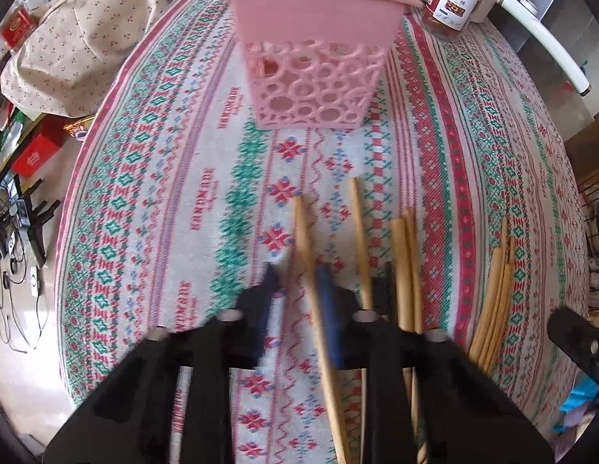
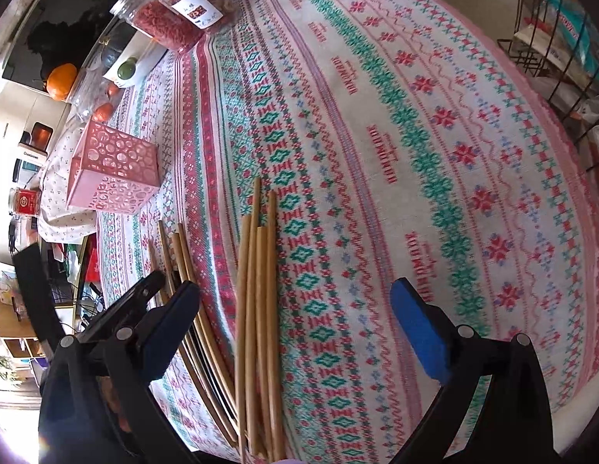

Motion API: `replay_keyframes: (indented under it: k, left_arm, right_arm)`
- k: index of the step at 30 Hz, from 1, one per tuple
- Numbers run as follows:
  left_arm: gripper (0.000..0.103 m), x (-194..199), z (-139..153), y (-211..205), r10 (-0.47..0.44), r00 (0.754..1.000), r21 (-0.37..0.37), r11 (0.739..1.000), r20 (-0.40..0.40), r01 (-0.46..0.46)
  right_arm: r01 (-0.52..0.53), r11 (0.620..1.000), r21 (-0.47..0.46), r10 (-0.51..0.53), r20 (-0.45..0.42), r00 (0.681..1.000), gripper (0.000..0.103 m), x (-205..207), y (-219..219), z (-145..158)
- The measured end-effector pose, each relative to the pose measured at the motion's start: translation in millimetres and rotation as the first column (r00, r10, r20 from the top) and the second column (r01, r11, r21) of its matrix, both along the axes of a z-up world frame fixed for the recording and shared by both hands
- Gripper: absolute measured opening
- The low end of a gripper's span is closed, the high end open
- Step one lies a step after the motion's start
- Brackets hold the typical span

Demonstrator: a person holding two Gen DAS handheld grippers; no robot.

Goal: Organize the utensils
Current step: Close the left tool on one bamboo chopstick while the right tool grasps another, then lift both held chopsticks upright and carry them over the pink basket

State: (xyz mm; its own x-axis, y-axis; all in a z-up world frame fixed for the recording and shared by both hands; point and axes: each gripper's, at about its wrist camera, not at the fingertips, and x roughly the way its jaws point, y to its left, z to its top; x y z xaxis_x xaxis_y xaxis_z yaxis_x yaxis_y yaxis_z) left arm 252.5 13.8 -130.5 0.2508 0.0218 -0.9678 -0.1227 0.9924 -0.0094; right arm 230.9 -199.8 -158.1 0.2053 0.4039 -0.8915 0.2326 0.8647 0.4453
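left gripper [image 1: 299, 282]: jaws clenched on one tan wooden chopstick [image 1: 313, 270], motion-blurred. more loose tan wooden chopsticks [image 2: 256, 290] lie on the patterned cloth-covered worktop [image 2: 376, 154]. right gripper [image 2: 299, 324]: jaws released, straddling that bundle, not touching. pink perforated plastic basket [image 1: 314, 54] stands beyond, well apart.

One pink basket [image 1: 314, 58], two jars [image 2: 175, 11], and chopsticks [image 2: 260, 290] too overlapped to count.

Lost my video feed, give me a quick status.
Left gripper shut on one chopstick. Right gripper open above chopstick bundle. Pink basket upright, path clear.
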Motion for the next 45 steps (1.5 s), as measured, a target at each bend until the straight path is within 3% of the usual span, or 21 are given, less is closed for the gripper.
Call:
replay_keyframes:
  k: [1,3,6,16,20,21,23,26,29,30,32,33,37,43,45]
  left_arm:
    - [0.008,-1.2,0.3,2.2,-0.004,1.000,-0.003,1.000,0.002,0.004]
    - [0.006,-6.7,0.0,12.8,-0.012,1.000,-0.012,1.000,0.003,0.012]
    - [0.006,-16.2,0.2,22.9,-0.034,0.999,-0.004,0.999,0.011,0.034]
    - [0.007,-19.9,-9.2,62.8,-0.038,0.999,-0.021,0.999,0.004,0.038]
    - [0.007,-21.6,-10.7,64.2,-0.038,0.999,-0.018,0.999,0.006,0.038]
    - [0.007,-22.0,-10.2,63.3,-0.038,0.999,-0.018,0.999,0.006,0.038]
    - [0.007,-22.0,-10.4,65.4,-0.036,0.999,-0.024,0.999,0.006,0.036]
    - [0.007,-21.1,-9.9,64.2,-0.043,0.999,-0.029,0.999,0.002,0.043]
    - [0.007,-20.5,-10.0,65.0,-0.043,0.999,-0.032,0.999,0.003,0.043]
    - [0.007,-20.4,-10.1,65.3,-0.045,0.999,-0.029,0.999,0.004,0.045]
    - [0.007,-20.0,-10.3,65.0,-0.046,0.999,-0.028,0.999,0.004,0.046]
    - [0.007,-19.7,-10.4,65.0,-0.045,0.999,-0.028,0.999,0.004,0.045]
    - [0.008,-19.7,-10.3,64.7,-0.042,0.999,-0.026,0.999,0.006,0.042]
    - [0.009,-19.7,-10.9,67.3,-0.044,0.999,-0.044,0.998,0.008,0.044]
    - [0.009,-20.0,-11.0,67.3,-0.049,0.999,-0.035,0.998,0.009,0.049]
  right_arm:
    - [0.005,1.000,-0.004,-0.005,0.001,1.000,0.091,0.2,2.3,-0.5]
    - [-0.002,0.999,-0.034,0.003,0.003,1.000,0.067,1.9,10.8,-1.5]
    - [-0.015,0.994,-0.112,0.017,0.021,1.000,0.049,2.1,19.3,-2.4]
    - [-0.062,0.970,-0.234,0.074,0.041,0.996,0.041,5.4,44.2,-9.5]
    - [-0.114,0.955,-0.275,0.140,0.078,0.987,0.017,8.9,66.1,-10.5]
    - [-0.116,0.953,-0.279,0.145,0.086,0.986,0.015,9.6,67.4,-10.8]
    - [-0.105,0.966,-0.238,0.130,0.092,0.987,0.013,10.8,62.2,-11.7]
    - [-0.062,0.994,-0.089,0.070,0.081,0.994,0.014,13.4,37.9,-17.3]
    - [-0.029,1.000,-0.009,0.029,0.067,0.997,0.047,14.4,23.7,-13.8]
    - [-0.029,0.999,-0.046,0.033,0.082,0.996,0.048,12.8,26.8,-8.9]
    - [-0.057,0.986,-0.154,0.075,0.110,0.991,0.045,9.5,31.1,0.2]
    - [-0.068,0.982,-0.175,0.087,0.106,0.990,0.035,6.0,31.3,1.5]
    - [-0.090,0.977,-0.195,0.105,0.067,0.992,0.027,5.9,34.4,-8.6]
    - [-0.099,0.972,-0.213,0.117,0.076,0.990,0.024,9.6,40.7,-11.0]
    - [-0.115,0.962,-0.247,0.141,0.089,0.986,0.018,9.4,46.2,-9.6]
